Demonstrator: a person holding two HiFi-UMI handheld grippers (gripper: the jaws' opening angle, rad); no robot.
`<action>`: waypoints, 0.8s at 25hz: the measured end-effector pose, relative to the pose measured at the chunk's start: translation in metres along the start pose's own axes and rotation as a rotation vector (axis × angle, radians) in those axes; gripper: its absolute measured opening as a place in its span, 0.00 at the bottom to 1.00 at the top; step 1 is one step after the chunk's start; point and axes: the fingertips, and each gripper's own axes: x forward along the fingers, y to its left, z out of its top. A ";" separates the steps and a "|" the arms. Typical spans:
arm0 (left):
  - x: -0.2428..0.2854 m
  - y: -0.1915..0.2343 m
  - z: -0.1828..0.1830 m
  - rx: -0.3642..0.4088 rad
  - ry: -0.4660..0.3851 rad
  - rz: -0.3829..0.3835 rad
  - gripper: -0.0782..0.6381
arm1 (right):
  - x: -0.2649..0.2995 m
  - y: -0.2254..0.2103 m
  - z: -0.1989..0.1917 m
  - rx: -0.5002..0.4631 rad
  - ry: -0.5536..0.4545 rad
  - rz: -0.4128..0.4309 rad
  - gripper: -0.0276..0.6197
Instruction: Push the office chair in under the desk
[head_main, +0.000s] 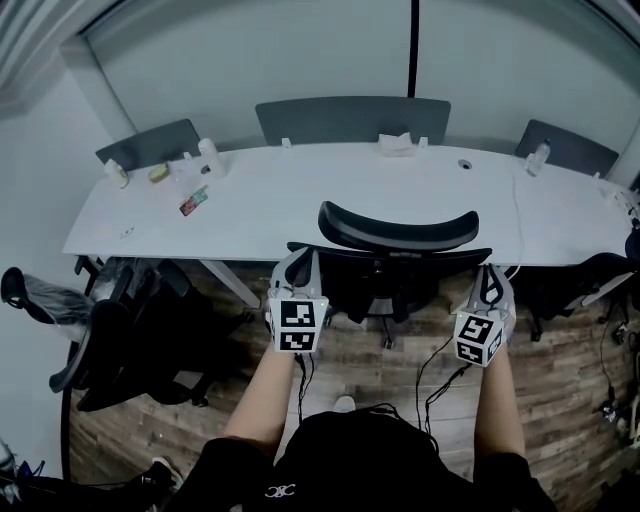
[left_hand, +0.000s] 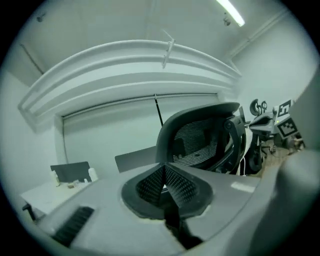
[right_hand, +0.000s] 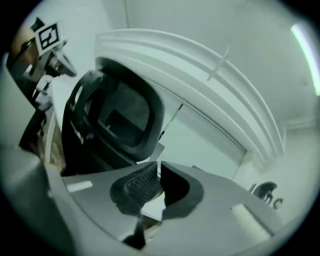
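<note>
Chair (head_main: 398, 230) centred at bench (head_main: 290, 205) near edge, seat partly under, back toward person. Left tool (head_main: 296, 262) by chair back's left side, jaws together, empty. Right tool (head_main: 489, 275) by right side, jaws nearly together, thin slit, nothing between. Contact with chair unclear.

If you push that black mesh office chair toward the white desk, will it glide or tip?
The black mesh office chair would probably glide: its spread base sits on smooth wood-plank floor. Pushed high at the curved headrest, the back may recline or the seat swivel. Its bulky frame suggests some weight.
</note>
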 end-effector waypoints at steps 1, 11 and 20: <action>-0.005 0.000 0.000 -0.031 0.007 -0.001 0.11 | -0.011 0.000 0.010 0.083 -0.019 0.001 0.05; -0.042 -0.050 0.007 -0.110 0.029 -0.102 0.12 | -0.066 0.057 0.075 0.407 -0.139 0.250 0.05; -0.048 -0.095 0.014 -0.149 0.028 -0.177 0.12 | -0.071 0.086 0.083 0.422 -0.100 0.348 0.05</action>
